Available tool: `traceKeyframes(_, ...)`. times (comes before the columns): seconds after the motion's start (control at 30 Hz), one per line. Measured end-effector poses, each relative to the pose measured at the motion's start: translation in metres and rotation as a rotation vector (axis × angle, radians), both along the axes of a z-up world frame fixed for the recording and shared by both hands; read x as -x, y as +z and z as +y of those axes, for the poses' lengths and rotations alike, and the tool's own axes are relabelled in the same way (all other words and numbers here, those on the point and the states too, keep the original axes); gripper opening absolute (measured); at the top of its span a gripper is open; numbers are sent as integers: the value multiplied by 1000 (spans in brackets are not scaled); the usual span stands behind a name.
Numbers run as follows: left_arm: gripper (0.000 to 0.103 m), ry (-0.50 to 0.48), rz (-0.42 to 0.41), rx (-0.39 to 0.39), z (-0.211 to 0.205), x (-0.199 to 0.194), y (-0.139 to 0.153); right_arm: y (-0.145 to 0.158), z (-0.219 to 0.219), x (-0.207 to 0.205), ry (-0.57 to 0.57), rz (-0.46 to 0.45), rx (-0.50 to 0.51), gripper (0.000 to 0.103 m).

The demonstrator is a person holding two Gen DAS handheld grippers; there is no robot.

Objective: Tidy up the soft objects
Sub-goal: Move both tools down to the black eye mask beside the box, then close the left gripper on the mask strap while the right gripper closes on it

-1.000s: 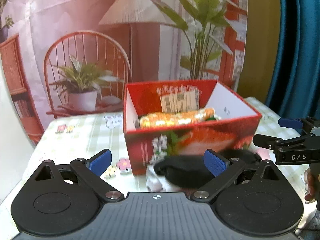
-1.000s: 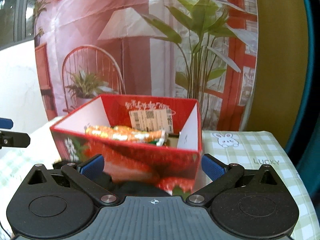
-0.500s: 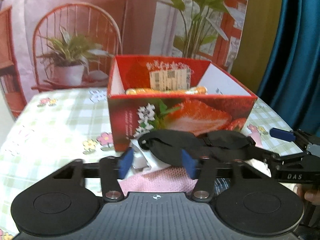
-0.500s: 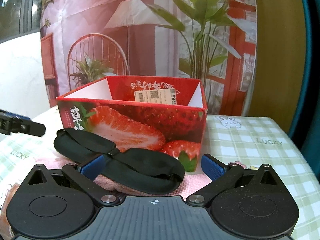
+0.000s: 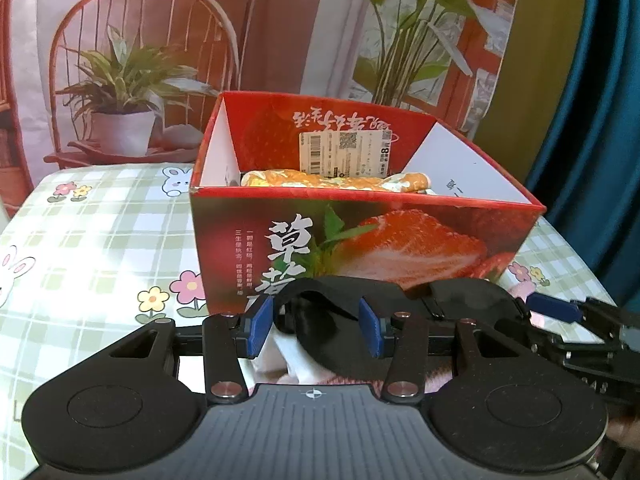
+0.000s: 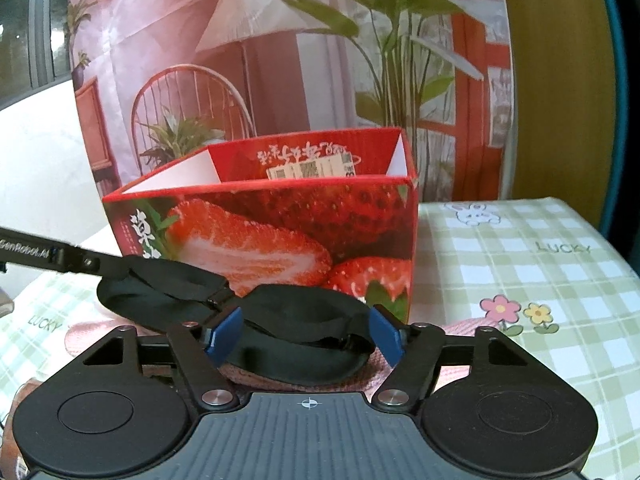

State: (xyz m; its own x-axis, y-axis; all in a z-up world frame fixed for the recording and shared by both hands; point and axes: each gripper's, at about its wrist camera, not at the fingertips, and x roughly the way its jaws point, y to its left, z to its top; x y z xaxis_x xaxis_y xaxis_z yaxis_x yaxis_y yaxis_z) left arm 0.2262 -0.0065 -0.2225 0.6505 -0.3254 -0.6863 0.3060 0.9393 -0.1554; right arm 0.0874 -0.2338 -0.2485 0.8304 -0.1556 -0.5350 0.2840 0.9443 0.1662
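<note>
Gripping black eye mask [image 5: 332, 332] with your left gripper [image 5: 316, 330]; right gripper [image 6: 304, 334] closing round other end. Orange item [image 5: 336, 181] already sitting in strawberry box [image 5: 360, 236]; mask remaining.

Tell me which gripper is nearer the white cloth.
Left. The left gripper has the white cloth right between its fingers, under the black mask; the right gripper straddles the mask's other end.

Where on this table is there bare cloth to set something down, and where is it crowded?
Free: the checked tablecloth to the left of the red strawberry-print cardboard box, and the stretch on the box's other side. Crowded: directly in front of the box, where the black fabric sleep mask lies on pink knitted cloth between both grippers.
</note>
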Motion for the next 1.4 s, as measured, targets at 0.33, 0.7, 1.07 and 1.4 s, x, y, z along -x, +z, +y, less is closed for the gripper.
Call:
traceKeyframes(0.33, 8, -16, -44, 8, 3, 14, 1, -10, 1, -6, 14, 14, -31, 64)
traceKeyframes(0.7, 8, 56, -74, 1, 24, 50, 2, -12, 0, 9, -7, -8, -88, 65)
traceKeyframes(1.07, 8, 64, -36, 21, 28, 48, -14, -16, -16, -19, -7, 13, -137, 65)
traceKeyframes(1.4, 8, 56, -58, 34, 25, 54, -15, -4, -7, -4, -8, -41, -157, 49)
